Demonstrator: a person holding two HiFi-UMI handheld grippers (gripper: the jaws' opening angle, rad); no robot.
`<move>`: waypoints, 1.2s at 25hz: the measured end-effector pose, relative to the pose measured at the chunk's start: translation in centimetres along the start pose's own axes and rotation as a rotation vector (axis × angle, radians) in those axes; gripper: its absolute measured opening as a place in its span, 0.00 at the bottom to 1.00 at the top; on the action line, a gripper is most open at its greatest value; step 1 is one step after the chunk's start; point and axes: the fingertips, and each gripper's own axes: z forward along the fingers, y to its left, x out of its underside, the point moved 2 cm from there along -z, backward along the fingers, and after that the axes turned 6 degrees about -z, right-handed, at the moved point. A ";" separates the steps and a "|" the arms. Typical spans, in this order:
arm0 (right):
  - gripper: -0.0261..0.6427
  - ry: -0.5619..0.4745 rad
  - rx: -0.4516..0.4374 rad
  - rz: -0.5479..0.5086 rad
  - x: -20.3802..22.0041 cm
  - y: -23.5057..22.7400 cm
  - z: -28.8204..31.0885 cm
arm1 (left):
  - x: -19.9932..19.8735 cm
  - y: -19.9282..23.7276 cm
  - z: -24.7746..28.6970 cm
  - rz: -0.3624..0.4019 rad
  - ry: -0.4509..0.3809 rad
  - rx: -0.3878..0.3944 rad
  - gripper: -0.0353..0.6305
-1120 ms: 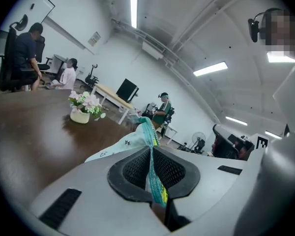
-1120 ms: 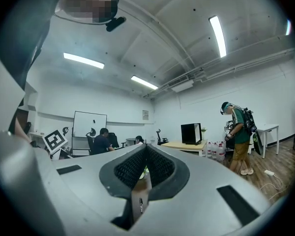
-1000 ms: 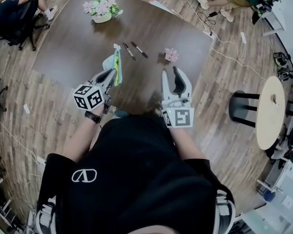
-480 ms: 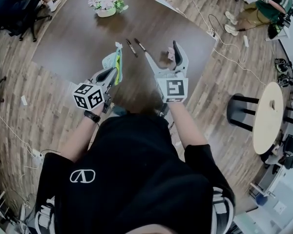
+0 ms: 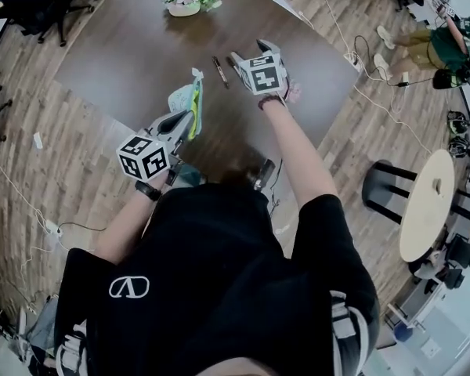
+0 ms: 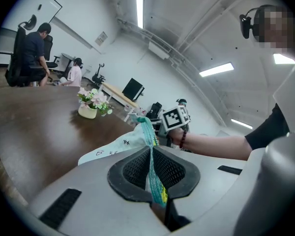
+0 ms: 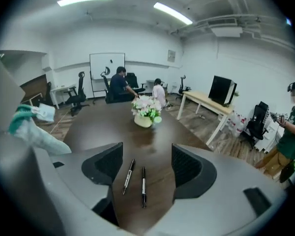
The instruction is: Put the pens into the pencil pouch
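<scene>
**Two pens [image 7: 143,186] framed by the right claw, pouch clamped in the left**

Right claw [image 5: 253,52]: jaws wide apart, and they have just been closing a bit from fully wide. Nothing is gripped. Its own view shows both pens lying on the dark table [image 5: 125,61] in the gap between the two pads. They are side by side, nearly parallel and close together without touching. Neither pad presses on a pen. I can't tell whether the tips touch the table. One pen sits nearer the claw's left pad, the other roughly mid-gap. Straight ahead of this claw, beyond the pens, a flower pot [image 7: 146,113] stands on the table. A small pink flower [image 5: 294,92] lies just beside the claw, at the wrist.

Left claw [image 5: 182,121]: jaws pinched together on the pencil pouch [image 6: 113,149]. The green mesh edge runs straight through the pad seam. The rest of the pouch sticks out forward and up past the tips, with the white printed side falling to the claw's left. It hangs in the claw, off the table.

From the left claw's view, the right claw's marker cube sits just beyond the far end of the pouch, ahead and slightly right. Pens are outside the pouch.
</scene>
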 end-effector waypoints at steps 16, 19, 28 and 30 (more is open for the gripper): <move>0.23 0.584 -0.275 -0.009 15.3 2.6 12.8 | 2.4 0.7 -0.9 -0.067 -0.002 -0.035 0.08; 0.20 0.635 -0.306 -0.008 16.5 3.0 13.9 | 3.1 1.0 -1.1 -0.088 0.003 -0.043 0.08; 0.10 0.710 -0.322 0.024 18.2 3.4 15.0 | 3.3 1.4 -1.3 -0.104 0.004 -0.052 0.08; 0.10 0.708 -0.325 0.030 18.2 3.4 14.9 | 3.3 1.3 -1.4 -0.107 0.001 -0.052 0.08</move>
